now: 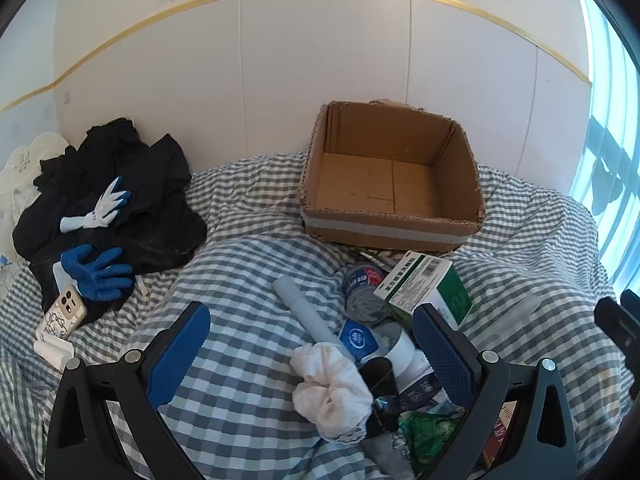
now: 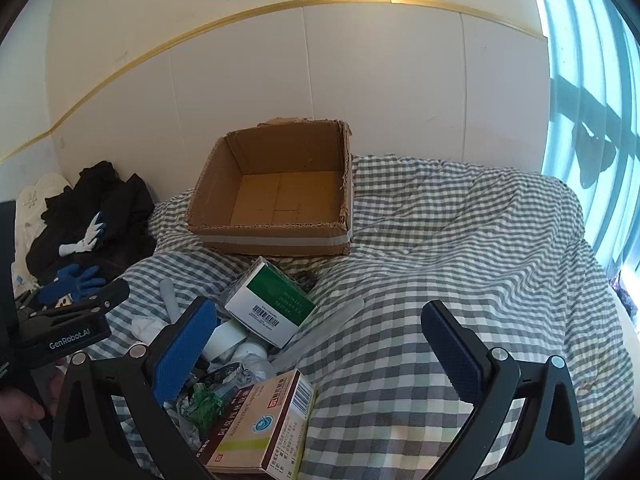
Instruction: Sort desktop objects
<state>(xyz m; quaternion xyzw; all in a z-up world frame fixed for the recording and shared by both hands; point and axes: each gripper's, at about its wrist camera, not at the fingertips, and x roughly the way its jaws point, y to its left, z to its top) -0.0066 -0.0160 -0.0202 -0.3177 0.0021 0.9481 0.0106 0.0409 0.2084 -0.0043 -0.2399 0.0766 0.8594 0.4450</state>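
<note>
An open, empty cardboard box (image 1: 392,176) sits on the checked bedding by the wall; it also shows in the right wrist view (image 2: 276,196). In front of it lies a pile: a green-and-white medicine box (image 1: 424,288) (image 2: 272,304), a pale tube (image 1: 304,312), a crushed can (image 1: 364,288), a white crumpled cloth (image 1: 332,392), a green wrapper (image 1: 428,428) and a brown-and-white medicine box (image 2: 264,428). My left gripper (image 1: 312,344) is open above the pile and holds nothing. My right gripper (image 2: 320,344) is open and empty, just right of the pile.
Dark clothes (image 1: 120,200) lie at the far left with blue-and-white gloves (image 1: 96,272) and a phone (image 1: 62,316) on them. A window (image 2: 592,100) is at the right. The checked bedding (image 2: 460,260) spreads to the right.
</note>
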